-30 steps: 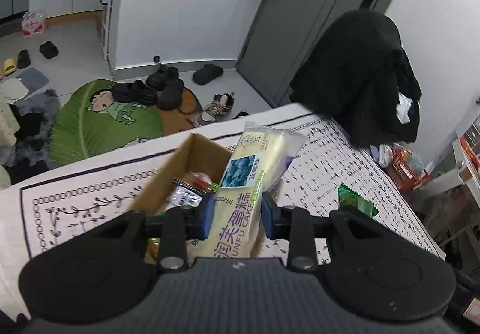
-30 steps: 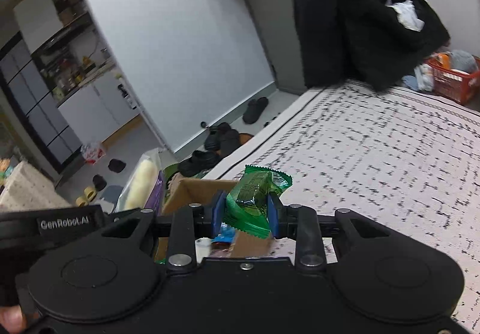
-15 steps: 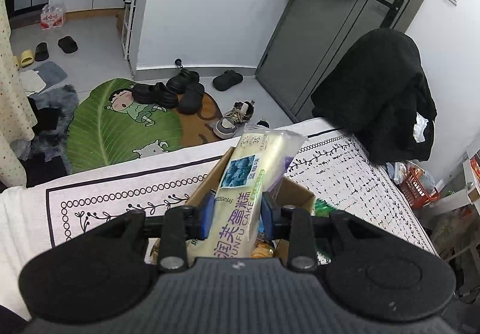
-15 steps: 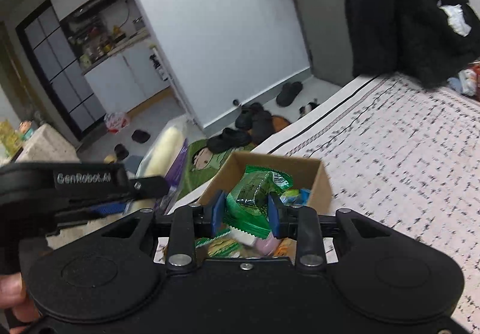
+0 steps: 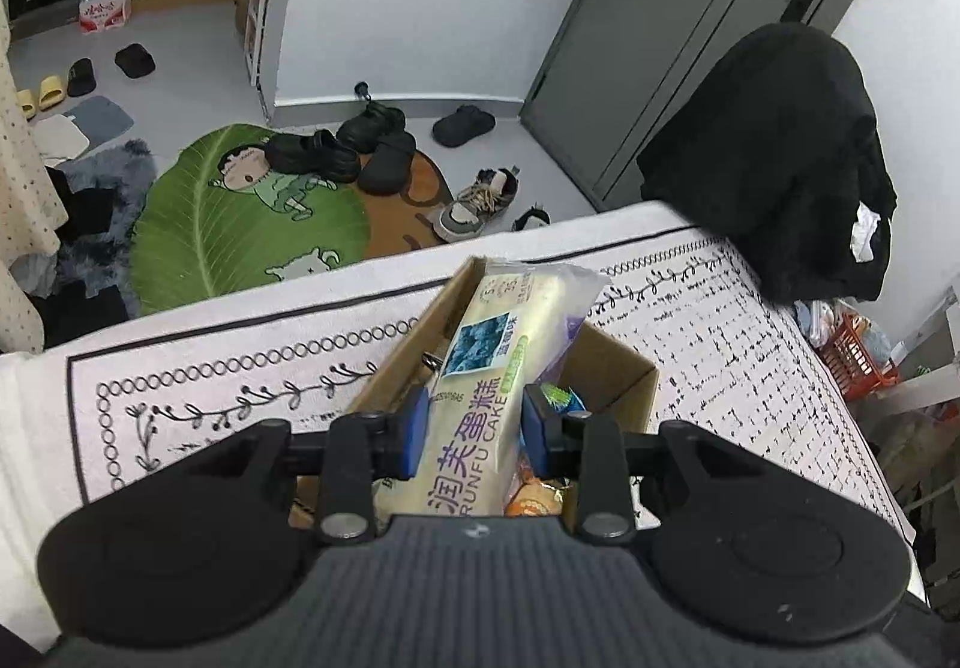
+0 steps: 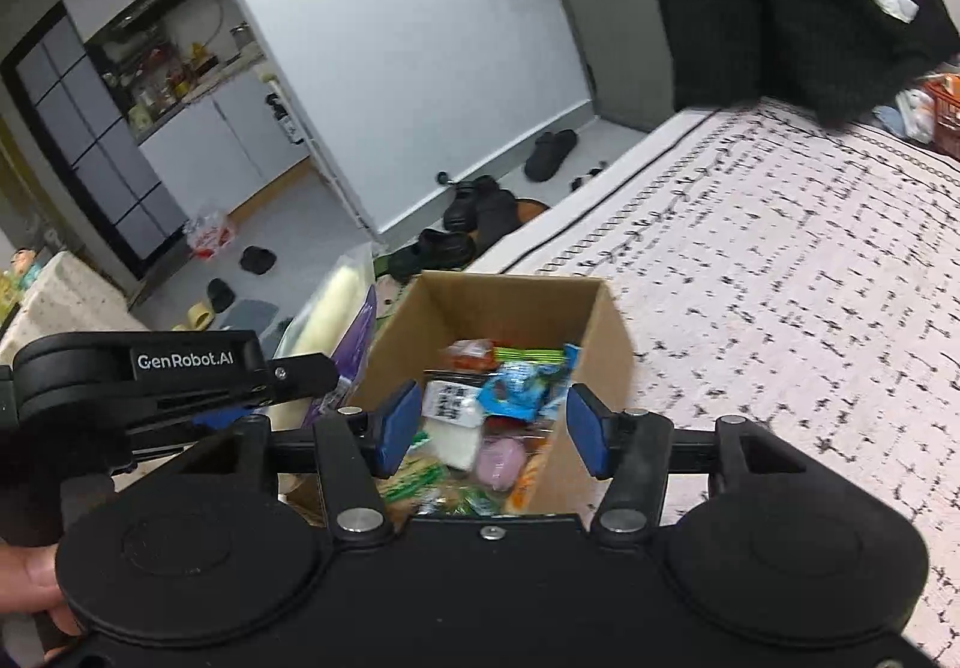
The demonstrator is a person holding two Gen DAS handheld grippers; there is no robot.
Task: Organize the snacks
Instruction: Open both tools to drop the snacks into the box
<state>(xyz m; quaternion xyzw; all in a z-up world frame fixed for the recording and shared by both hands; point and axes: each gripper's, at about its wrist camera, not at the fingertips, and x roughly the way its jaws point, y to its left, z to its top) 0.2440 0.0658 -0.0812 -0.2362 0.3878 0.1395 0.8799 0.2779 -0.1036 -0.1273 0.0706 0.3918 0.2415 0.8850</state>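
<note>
Lettering on the long pale-yellow plastic-wrapped cake pack (image 5: 480,368) reads "RUNFU CAKE" beside purple Chinese characters; the left gripper (image 5: 474,431) pinches this pack between its blue pads, above the open brown cardboard box (image 6: 606,332) of mixed snack packets on the patterned white tablecloth (image 6: 780,296). Above the box, the right gripper (image 6: 489,428) hangs spread and empty. "GenRobot.AI" marks the left gripper's side.
</note>
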